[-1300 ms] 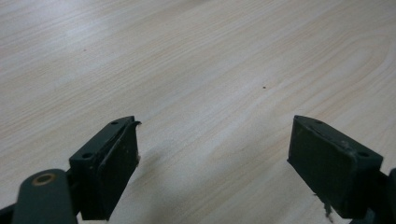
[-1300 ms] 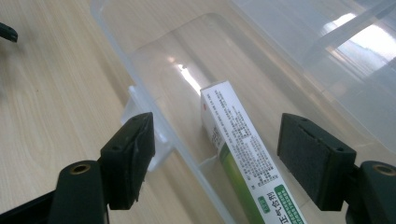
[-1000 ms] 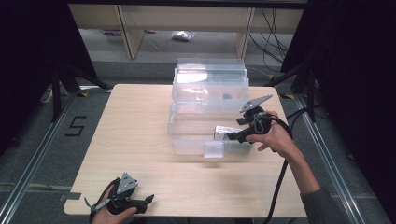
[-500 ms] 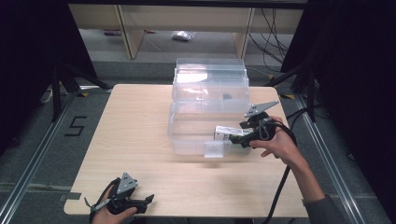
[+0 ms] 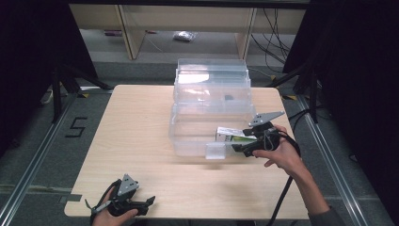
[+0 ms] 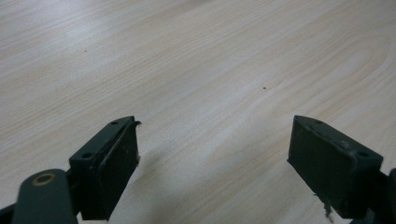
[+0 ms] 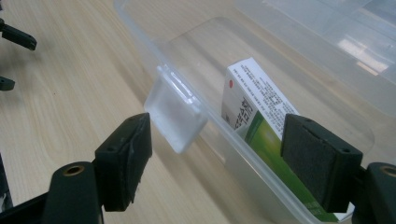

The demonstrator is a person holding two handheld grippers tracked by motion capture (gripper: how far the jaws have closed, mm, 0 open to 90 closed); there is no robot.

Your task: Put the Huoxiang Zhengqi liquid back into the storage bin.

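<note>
A green-and-white carton (image 7: 254,116) is seen lying inside the clear plastic box (image 5: 188,136), against its near wall beside the latch tab (image 7: 175,112). The right gripper (image 7: 219,158) is held with its jaws spread wide astride that wall, one outside, one by the carton, gripping nothing. The left gripper (image 5: 134,205) is rested at the near table (image 5: 136,122) edge, jaws wide and empty.

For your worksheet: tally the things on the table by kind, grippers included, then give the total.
Clear plastic boxes: 2, a near box and a far box
Cartons: 1, a green and white carton
Grippers: 2, left gripper and right gripper
Total: 5
</note>
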